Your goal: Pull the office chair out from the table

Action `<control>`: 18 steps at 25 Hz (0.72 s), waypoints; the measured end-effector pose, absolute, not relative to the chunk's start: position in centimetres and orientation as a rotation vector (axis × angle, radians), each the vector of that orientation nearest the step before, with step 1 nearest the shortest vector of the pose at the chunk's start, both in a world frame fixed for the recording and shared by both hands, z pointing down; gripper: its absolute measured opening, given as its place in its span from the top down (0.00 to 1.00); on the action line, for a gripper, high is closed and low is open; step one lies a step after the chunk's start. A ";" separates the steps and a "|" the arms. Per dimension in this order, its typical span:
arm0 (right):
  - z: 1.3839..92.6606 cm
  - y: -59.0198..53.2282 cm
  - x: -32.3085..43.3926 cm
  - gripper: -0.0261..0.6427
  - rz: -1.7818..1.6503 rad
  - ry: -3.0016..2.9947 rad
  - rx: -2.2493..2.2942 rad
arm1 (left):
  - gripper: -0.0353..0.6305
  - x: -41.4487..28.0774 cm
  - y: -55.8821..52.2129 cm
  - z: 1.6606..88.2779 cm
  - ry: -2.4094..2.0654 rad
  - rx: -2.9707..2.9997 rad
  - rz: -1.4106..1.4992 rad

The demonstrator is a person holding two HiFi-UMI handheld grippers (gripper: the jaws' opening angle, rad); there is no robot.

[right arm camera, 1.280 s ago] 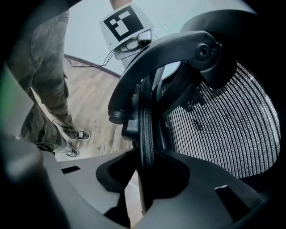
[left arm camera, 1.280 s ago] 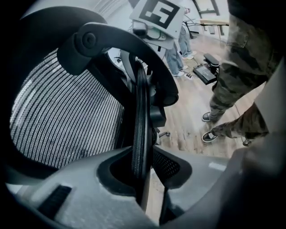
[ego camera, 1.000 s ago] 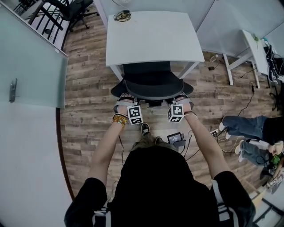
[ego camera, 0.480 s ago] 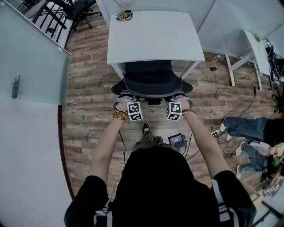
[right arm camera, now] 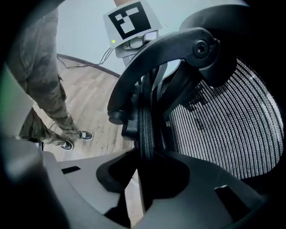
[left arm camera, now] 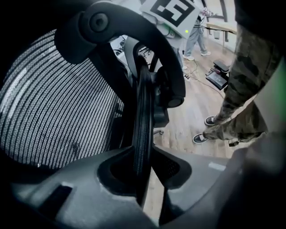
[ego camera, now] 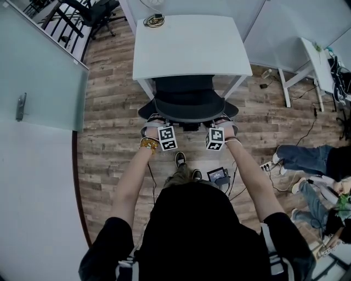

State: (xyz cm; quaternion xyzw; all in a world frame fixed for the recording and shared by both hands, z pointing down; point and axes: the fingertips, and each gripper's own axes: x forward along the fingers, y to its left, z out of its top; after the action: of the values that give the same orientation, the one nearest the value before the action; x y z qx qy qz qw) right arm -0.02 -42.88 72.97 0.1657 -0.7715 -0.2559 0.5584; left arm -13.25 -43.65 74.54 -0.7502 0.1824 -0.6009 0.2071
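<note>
The black office chair [ego camera: 187,104] stands tucked under the white table [ego camera: 189,46], its mesh back toward me. My left gripper [ego camera: 156,118] grips the left part of the backrest's top rim and my right gripper [ego camera: 224,118] the right part. In the left gripper view the black rim [left arm camera: 144,112] runs between the jaws of the left gripper [left arm camera: 142,174], which are closed on it. The right gripper view shows the same: the rim [right arm camera: 146,125] is clamped in the right gripper [right arm camera: 145,174], mesh to its right.
A glass partition [ego camera: 38,71] stands on the left. A person [ego camera: 307,159] sits on the floor at right by a second white table [ego camera: 315,66]. A small device [ego camera: 218,174] and cables lie on the wood floor by my feet. Another chair [ego camera: 90,13] is at the far left.
</note>
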 end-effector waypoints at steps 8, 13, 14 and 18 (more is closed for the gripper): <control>73.0 -41.7 0.7 0.84 -0.610 -1.823 0.384 | 0.78 -12.5 -42.3 74.7 0.521 -2.090 -1.679; 73.0 -41.2 1.0 0.84 -0.591 -1.819 0.377 | 0.78 -12.2 -41.8 74.6 0.535 -2.074 -1.659; 73.0 -41.2 1.0 0.84 -0.583 -1.819 0.375 | 0.78 -12.2 -41.8 74.6 0.535 -2.073 -1.660; 73.0 -40.5 1.2 0.84 -0.554 -1.819 0.371 | 0.78 -12.0 -41.2 74.6 0.537 -2.066 -1.660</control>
State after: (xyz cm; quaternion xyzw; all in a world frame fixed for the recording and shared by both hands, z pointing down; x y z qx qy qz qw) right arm 1.17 -40.54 73.03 0.1578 -0.7737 -0.2358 0.5664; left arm -12.03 -41.17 74.62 -0.7458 0.1938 -0.5992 0.2171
